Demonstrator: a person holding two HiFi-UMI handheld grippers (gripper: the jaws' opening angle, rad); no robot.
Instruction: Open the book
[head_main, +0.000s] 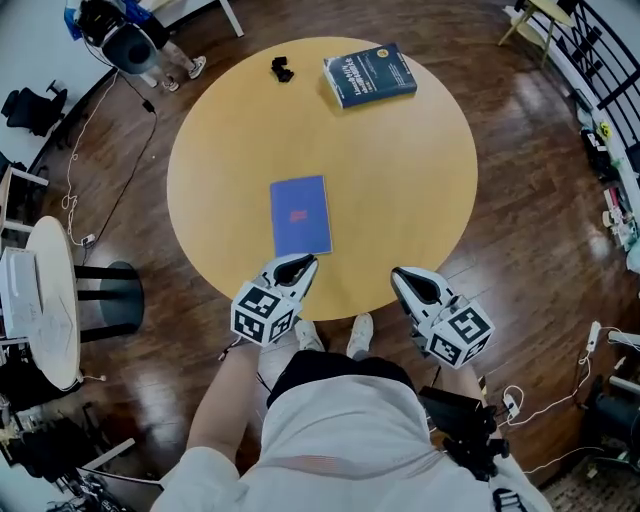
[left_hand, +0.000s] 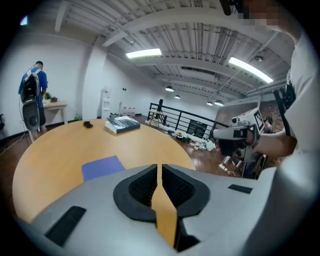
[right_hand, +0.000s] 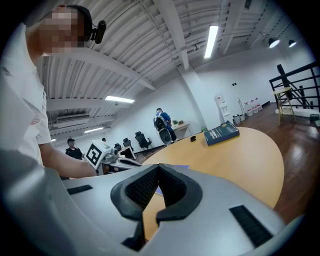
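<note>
A thin blue book (head_main: 300, 215) lies closed and flat on the round wooden table (head_main: 420, 190), towards its near edge. My left gripper (head_main: 300, 262) is shut and empty, its tips just short of this book's near edge. In the left gripper view (left_hand: 160, 166) the thin book (left_hand: 102, 166) lies ahead to the left. My right gripper (head_main: 403, 275) is shut on nothing, at the table's near edge to the right of the book. In the right gripper view (right_hand: 159, 166) a sliver of the thin book (right_hand: 181, 167) shows past the fingers.
A thick dark-blue book (head_main: 368, 75) (left_hand: 121, 125) (right_hand: 221, 133) and a small black object (head_main: 282, 69) lie at the table's far side. A white round table (head_main: 45, 300) stands at left. A person (left_hand: 32, 95) stands beyond. A railing (head_main: 600, 60) is at right.
</note>
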